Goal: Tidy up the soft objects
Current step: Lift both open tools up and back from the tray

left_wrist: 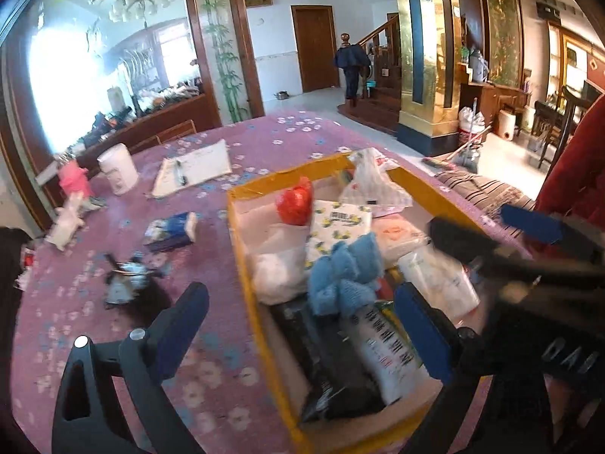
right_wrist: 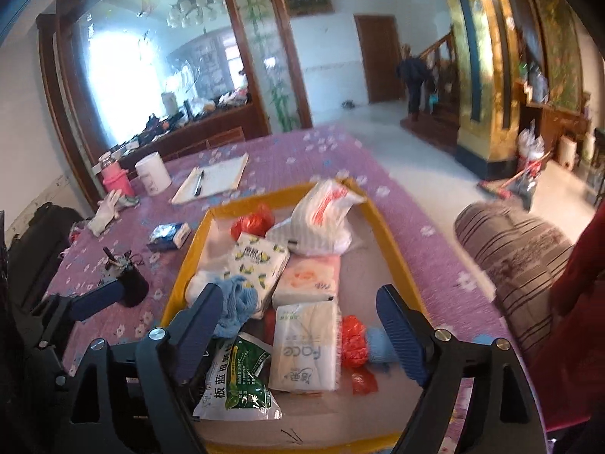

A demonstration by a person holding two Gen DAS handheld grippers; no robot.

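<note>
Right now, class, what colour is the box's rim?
Yellow, on the box's rim; clearest in the right wrist view.

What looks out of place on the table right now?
A blue tissue pack and a white glove lie on the purple cloth, outside the yellow-rimmed tray where the other soft items are piled.

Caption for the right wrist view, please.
Open right gripper above yellow-rimmed box holding tissue packs.

Left gripper point(left_wrist: 302, 325): black angular plastic frame, flat blue ribbed pads on the fingers, round silver screws at the finger pivots. Right gripper point(right_wrist: 302, 317): same build, white lettering on its black body. Person's dark red sleeve point(right_wrist: 578, 302) at 3 o'clock.
</note>
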